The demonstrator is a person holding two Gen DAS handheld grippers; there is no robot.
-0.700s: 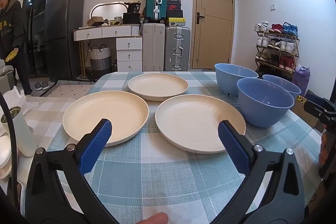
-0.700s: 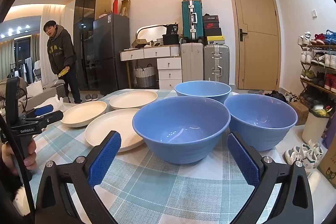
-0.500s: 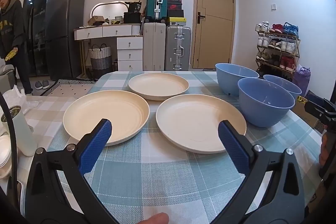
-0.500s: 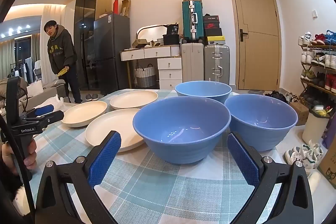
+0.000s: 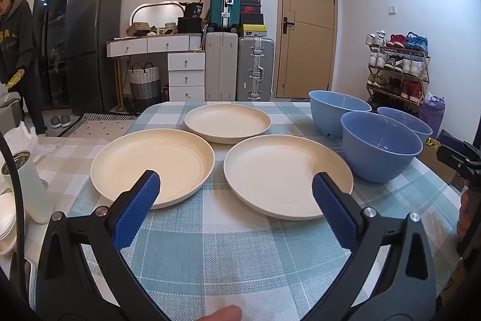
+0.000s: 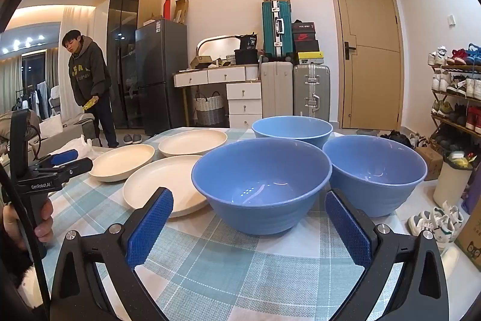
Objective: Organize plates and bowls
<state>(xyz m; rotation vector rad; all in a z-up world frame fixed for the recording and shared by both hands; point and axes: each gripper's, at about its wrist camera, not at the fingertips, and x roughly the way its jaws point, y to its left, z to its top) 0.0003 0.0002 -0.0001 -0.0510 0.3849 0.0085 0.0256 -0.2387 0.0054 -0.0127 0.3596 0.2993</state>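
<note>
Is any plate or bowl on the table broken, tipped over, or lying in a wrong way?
Nothing stands out. The three cream plates and three blue bowls all sit upright and look intact on the checked tablecloth.

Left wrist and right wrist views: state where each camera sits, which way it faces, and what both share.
Left wrist: rides the left gripper, low over the checked table, facing three cream plates; its open blue-padded fingers and a fingertip show.
Right wrist: rides the right gripper, facing the nearest blue bowl; its open fingers show, plus the left gripper in a hand.
Shared: the near right plate, the bowls, the door.
</note>
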